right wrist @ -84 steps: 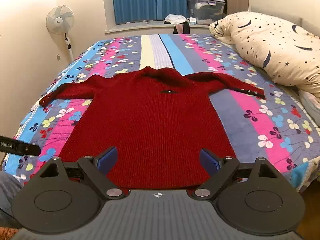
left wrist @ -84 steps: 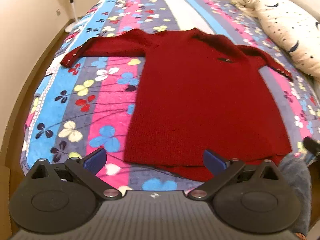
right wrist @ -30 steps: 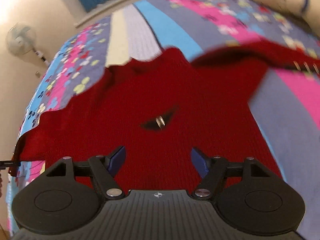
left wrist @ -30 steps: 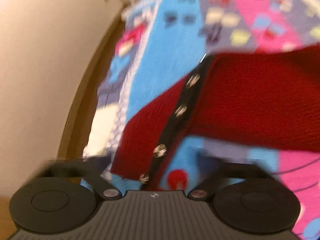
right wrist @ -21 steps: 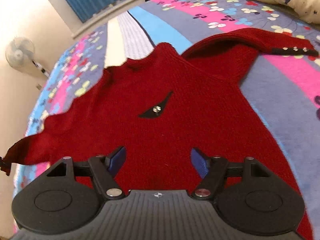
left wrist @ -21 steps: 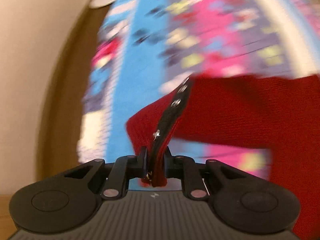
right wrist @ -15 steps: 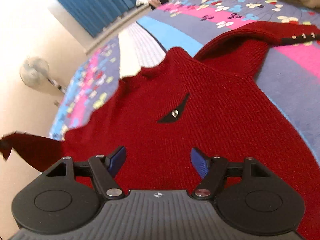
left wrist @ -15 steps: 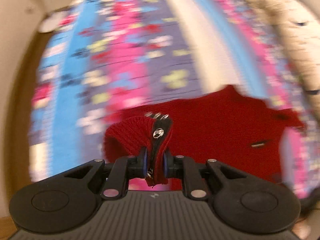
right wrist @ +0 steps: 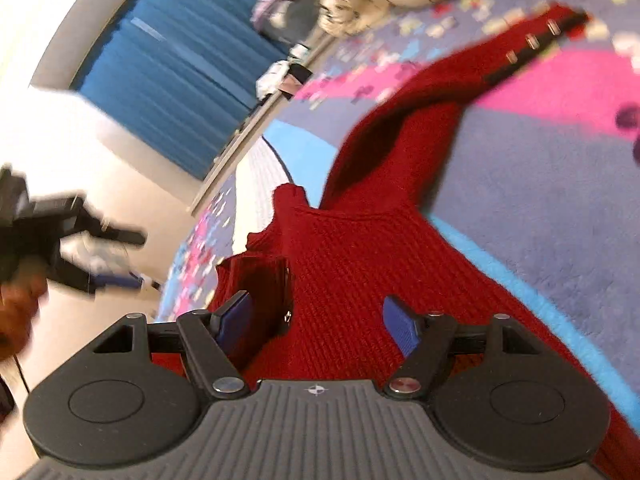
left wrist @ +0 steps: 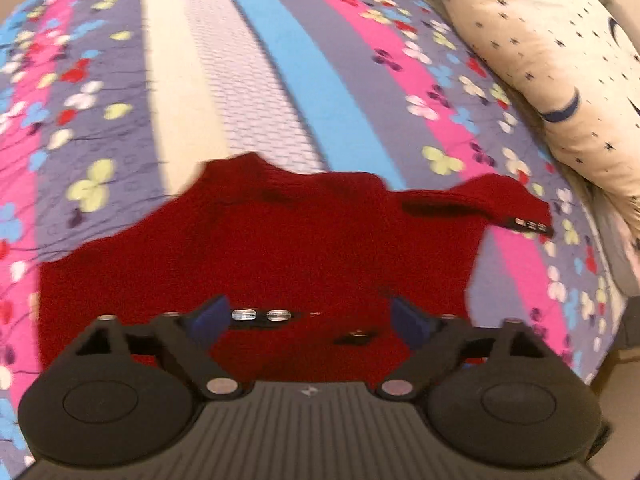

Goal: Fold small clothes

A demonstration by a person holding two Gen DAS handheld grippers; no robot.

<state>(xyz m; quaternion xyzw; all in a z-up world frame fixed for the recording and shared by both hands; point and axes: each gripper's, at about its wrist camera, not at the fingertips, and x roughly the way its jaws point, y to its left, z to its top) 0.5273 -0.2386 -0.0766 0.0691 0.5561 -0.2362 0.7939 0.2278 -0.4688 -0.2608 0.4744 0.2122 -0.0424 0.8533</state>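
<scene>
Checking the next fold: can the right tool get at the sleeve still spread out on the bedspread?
Probably yes. The right tool is open and empty over the red sweater, and the outstretched sleeve lies flat ahead of it with nothing on it or across the way.

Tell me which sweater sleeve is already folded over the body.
The left sleeve: its buttoned cuff lies on the sweater's chest. The right sleeve still stretches out toward the pillow.

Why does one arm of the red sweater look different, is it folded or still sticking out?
Folded. One sleeve lies across the sweater chest, button cuff on top. The other sleeve stretches out over the bedspread.
</scene>
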